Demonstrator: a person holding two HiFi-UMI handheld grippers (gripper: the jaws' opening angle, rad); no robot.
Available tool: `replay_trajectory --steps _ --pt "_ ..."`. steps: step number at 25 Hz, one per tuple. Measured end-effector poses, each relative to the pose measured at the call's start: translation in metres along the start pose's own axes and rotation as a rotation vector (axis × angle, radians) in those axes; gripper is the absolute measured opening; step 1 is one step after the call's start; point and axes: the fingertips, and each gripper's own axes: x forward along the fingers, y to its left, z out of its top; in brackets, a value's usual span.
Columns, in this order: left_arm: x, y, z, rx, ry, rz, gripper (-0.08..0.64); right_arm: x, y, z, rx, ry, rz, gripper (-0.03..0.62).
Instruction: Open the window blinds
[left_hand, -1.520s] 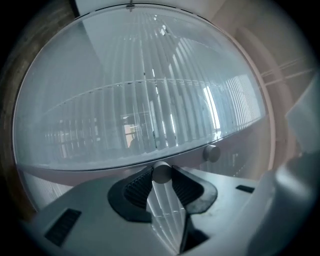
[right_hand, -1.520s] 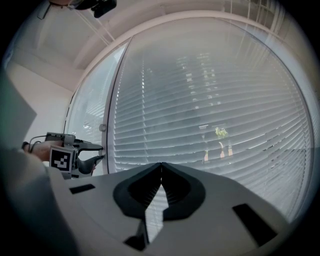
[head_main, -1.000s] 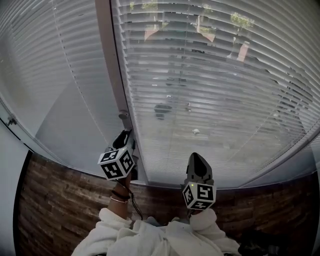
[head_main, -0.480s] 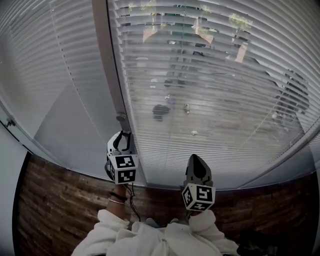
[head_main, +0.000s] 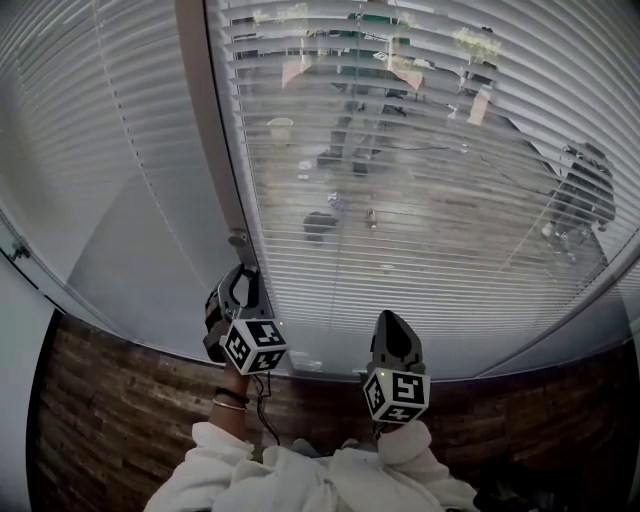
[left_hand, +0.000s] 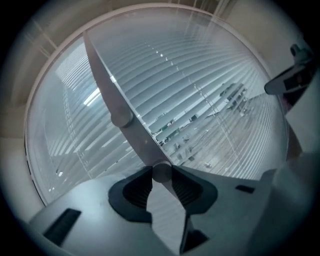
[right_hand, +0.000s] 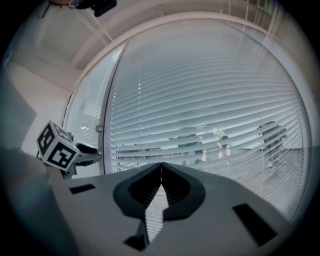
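White slatted blinds (head_main: 430, 190) cover the window pane to the right of a grey upright frame bar (head_main: 205, 130). Their slats stand partly tilted, and a patio with pots shows through. My left gripper (head_main: 243, 277) is at the foot of that bar, below a small knob (head_main: 238, 238). In the left gripper view it (left_hand: 161, 176) is shut on the round end of the tilt wand (left_hand: 161, 171), which runs up and to the left. My right gripper (head_main: 394, 320) hangs before the lower slats, shut with nothing in it (right_hand: 161, 166).
A second blind (head_main: 90, 130) with its slats closed covers the pane to the left. A brick wall (head_main: 120, 420) runs under the sill. My white sleeves (head_main: 300, 475) are at the bottom edge.
My left gripper has rolled about its own line, so its marker cube shows a different face. The right blind's slats have tilted further open and more of the patio shows. The right gripper stayed still.
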Motion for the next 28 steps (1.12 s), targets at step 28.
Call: replay_trajectory --steps 28 --pt "-0.013 0.008 -0.005 -0.299 -0.104 -0.030 0.137 -0.003 -0.002 0.006 0.019 0.003 0.003 0.011"
